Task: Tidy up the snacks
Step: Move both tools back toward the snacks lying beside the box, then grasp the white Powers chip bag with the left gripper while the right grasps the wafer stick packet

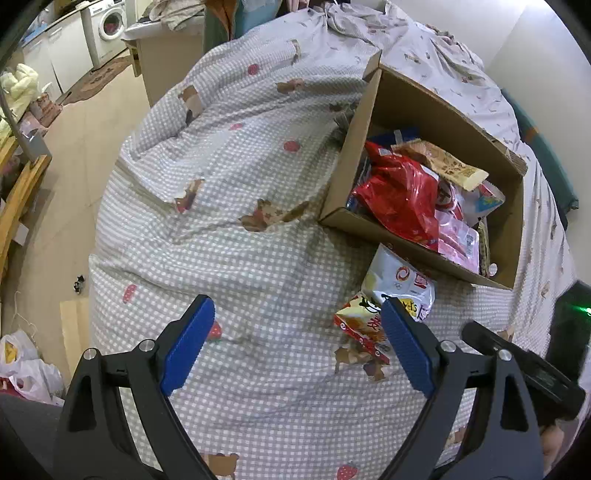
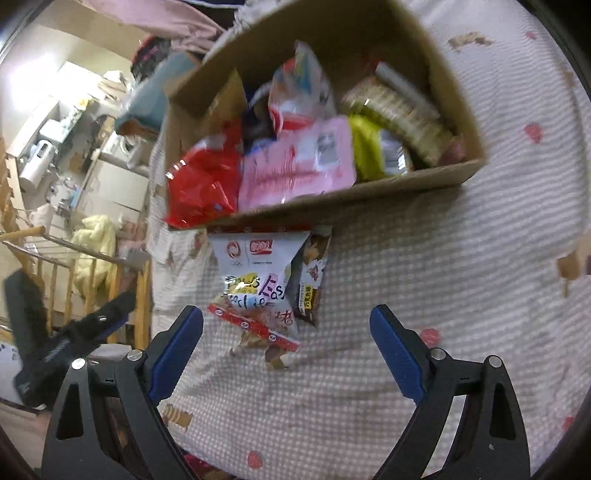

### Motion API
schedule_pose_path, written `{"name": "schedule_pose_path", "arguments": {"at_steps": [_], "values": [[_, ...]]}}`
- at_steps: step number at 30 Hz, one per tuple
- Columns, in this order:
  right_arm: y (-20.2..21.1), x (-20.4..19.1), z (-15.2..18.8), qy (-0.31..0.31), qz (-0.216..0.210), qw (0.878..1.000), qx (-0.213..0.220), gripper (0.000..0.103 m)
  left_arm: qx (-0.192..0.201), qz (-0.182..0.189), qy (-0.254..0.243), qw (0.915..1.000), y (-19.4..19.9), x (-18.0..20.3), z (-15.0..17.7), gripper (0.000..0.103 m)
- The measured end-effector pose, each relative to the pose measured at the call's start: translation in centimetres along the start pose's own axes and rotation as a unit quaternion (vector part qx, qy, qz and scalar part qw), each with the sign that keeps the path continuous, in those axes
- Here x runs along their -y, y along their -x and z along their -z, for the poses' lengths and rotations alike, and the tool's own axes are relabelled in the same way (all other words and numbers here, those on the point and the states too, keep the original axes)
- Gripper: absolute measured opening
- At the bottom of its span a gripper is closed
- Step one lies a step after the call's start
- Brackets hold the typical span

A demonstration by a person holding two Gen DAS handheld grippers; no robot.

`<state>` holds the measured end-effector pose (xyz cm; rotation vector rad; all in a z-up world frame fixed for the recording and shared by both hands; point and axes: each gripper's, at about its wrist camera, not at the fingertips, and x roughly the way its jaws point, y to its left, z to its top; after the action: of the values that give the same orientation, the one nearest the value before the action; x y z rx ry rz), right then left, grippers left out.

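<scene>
A cardboard box (image 1: pixel 369 229) stands on the bed, filled with snacks: a red bag (image 1: pixel 399 199), a pink packet (image 1: pixel 458 236) and a tan patterned bag (image 1: pixel 450 166). In front of its near wall a white chip bag (image 1: pixel 400 284) overlaps a red-edged packet (image 1: pixel 360 325) on the quilt. My left gripper (image 1: pixel 295 310) is open and empty, just left of them. In the blurred right wrist view, the box (image 2: pixel 369 192), white chip bag (image 2: pixel 255 266), red-edged packet (image 2: pixel 258 325) and a dark chocolate packet (image 2: pixel 310 280) lie ahead of my open right gripper (image 2: pixel 286 317).
The bed's grey checked quilt (image 1: pixel 229 221) with bear and strawberry prints fills most of the view. Left of it is tiled floor with plastic bags (image 1: pixel 22 365), a wooden rail (image 2: pixel 92 266) and a washing machine (image 1: pixel 110 26). Crumpled bedding (image 1: pixel 369 22) lies behind the box.
</scene>
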<state>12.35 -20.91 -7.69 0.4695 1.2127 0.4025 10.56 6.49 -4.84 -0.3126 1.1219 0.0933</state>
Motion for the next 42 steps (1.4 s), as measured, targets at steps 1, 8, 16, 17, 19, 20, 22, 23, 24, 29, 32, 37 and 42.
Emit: {"name": "schedule_pose_path", "arguments": {"at_steps": [1, 8, 16, 17, 19, 20, 22, 23, 24, 29, 32, 37, 42], "values": [[-0.4, 0.1, -0.2, -0.002, 0.013, 1.000, 0.003, 0.086, -0.006, 0.003, -0.004, 1.0000, -0.3, 0.2, 0.0, 0.090], [-3.4, 1.2, -1.9, -0.001, 0.072, 0.997, -0.032, 0.050, -0.028, 0.012, -0.021, 0.9993, -1.4, 1.3, 0.4, 0.090], [-6.8, -0.8, -2.1, 0.033, 0.070, 0.995, -0.059, 0.052, -0.028, 0.006, -0.006, 0.9996, -1.8, 0.7, -0.4, 0.090], [-7.2, -1.0, -2.2, 0.038, 0.073, 0.995, -0.061, 0.052, -0.027, 0.005, -0.001, 0.9996, -1.8, 0.5, -0.5, 0.090], [-7.7, -1.1, -2.6, 0.048, 0.085, 0.993, -0.066, 0.050, -0.025, 0.001, 0.003, 0.9997, -1.9, 0.3, -0.6, 0.090], [-7.9, -1.1, -2.6, 0.052, 0.089, 0.992, -0.069, 0.049, -0.025, 0.000, 0.003, 0.9997, -2.0, 0.3, -0.6, 0.090], [-8.6, -1.2, -2.4, 0.073, 0.113, 0.988, -0.081, 0.037, -0.029, 0.000, 0.001, 0.9996, -2.2, 0.5, -0.5, 0.090], [-8.9, -1.2, -2.2, 0.083, 0.120, 0.986, -0.084, 0.035, -0.030, 0.000, -0.002, 0.9996, -2.3, 0.6, -0.5, 0.090], [-9.0, -1.2, -2.1, 0.087, 0.122, 0.985, -0.082, 0.030, -0.030, -0.001, -0.006, 0.9995, -2.4, 0.8, -0.5, 0.090], [-7.0, -0.6, -1.7, 0.073, 0.093, 0.991, -0.064, 0.018, -0.021, -0.006, -0.015, 0.9997, -2.2, 0.9, -0.5, 0.090], [-5.3, 0.2, -1.0, 0.059, 0.072, 0.994, -0.056, 0.018, -0.036, -0.001, -0.022, 0.9991, -2.8, 1.0, -0.3, 0.090], [-2.4, 1.0, 0.3, 0.047, 0.047, 0.997, -0.042, 0.018, -0.053, 0.003, -0.073, 0.9959, -4.2, 3.5, 0.3, 0.090], [0.4, 1.6, 1.3, 0.041, 0.033, 0.998, -0.026, 0.018, -0.052, -0.018, -0.217, 0.9747, -5.6, 9.5, 1.6, 0.090]]}}
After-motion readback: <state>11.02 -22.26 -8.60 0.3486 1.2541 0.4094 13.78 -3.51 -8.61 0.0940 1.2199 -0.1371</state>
